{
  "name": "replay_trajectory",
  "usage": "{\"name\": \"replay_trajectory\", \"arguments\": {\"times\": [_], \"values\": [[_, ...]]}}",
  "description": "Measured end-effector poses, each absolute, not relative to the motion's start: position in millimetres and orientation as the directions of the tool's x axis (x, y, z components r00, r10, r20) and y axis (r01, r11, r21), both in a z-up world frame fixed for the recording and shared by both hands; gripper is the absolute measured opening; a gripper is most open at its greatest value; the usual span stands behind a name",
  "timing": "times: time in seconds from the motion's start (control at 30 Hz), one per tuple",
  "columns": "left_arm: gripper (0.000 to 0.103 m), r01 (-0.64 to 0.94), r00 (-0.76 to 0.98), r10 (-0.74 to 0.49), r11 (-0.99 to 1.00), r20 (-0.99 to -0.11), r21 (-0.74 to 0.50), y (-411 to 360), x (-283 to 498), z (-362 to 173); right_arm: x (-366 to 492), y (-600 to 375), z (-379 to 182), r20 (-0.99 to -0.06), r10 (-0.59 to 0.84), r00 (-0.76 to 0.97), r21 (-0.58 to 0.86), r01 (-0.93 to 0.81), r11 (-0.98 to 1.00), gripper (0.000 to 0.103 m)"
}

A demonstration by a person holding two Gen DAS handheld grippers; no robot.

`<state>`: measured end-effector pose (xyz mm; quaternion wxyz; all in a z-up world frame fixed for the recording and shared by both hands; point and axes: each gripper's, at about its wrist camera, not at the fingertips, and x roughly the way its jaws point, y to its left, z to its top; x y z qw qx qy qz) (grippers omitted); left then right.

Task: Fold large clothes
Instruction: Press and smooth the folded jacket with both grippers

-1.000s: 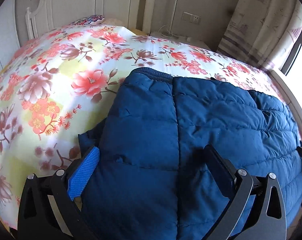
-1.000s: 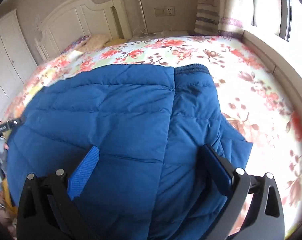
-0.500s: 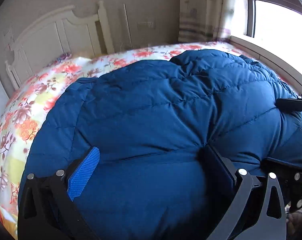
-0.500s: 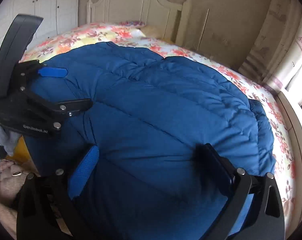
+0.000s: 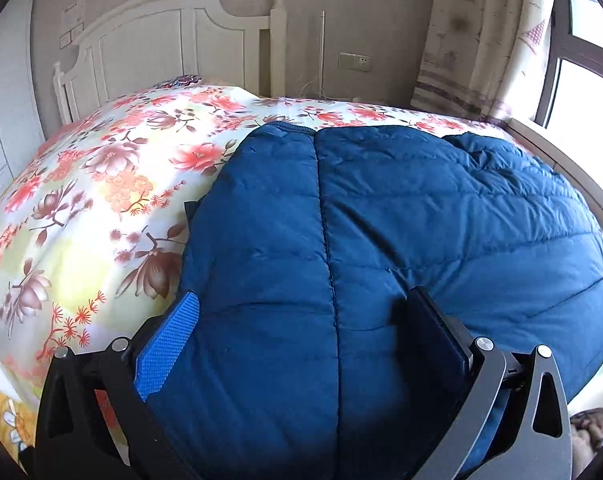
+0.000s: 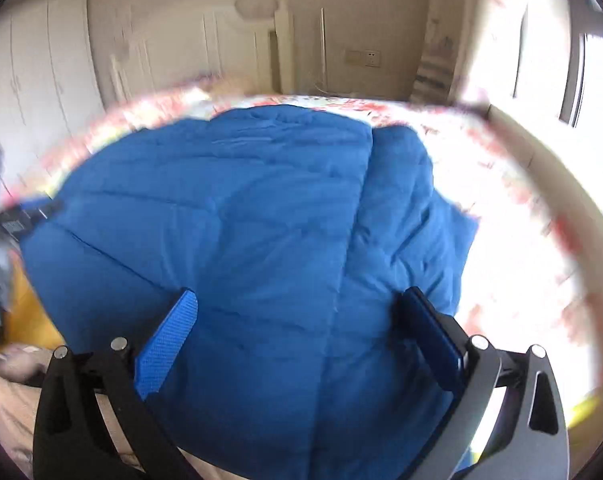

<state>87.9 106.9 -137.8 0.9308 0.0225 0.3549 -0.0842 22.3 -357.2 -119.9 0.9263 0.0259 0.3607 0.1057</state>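
Left wrist view: blue puffer jacket [image 5: 401,220] lies on a floral bedspread [image 5: 101,184]. Left gripper [image 5: 301,312] and right gripper [image 6: 297,308] fingers spread wide over it.

Both wrist views sit low and close over the blue padded jacket [image 5: 381,240], looking up the bed [image 5: 101,184] toward the white headboard [image 5: 161,28], the left from the jacket's left, the right, blurred, from farther right.

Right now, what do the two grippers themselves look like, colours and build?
The left gripper and the right gripper are built alike: black angular linkage arms with silver round pins at the joints and triangular cut-outs. Each carries two flat rectangular fingers with blue pads, one showing a finely ridged face. No cables or sleeves show.
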Motion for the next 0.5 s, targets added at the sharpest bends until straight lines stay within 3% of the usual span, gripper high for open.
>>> {"name": "replay_trajectory", "arguments": {"times": [0.2,0.3,0.4,0.5], "values": [[0.099,0.166,0.719,-0.119,0.986,-0.685,0.003,104,96,-138,23,-353,-109,-0.700,0.153,0.697,0.082,-0.135,0.987,0.100],[0.099,0.166,0.723,-0.119,0.986,-0.681,0.004,106,90,-139,13,-340,-93,-0.642,0.095,0.761,0.022,-0.105,0.994,0.097],[0.099,0.166,0.722,-0.118,0.986,-0.682,0.005,105,89,-139,-9,-331,-86,-0.582,0.137,0.802,0.004,-0.166,0.986,0.097],[0.099,0.165,0.725,-0.119,0.986,-0.678,0.003,104,88,-139,-4,-334,-116,-0.650,0.152,0.745,0.018,-0.185,0.983,0.099]]}}
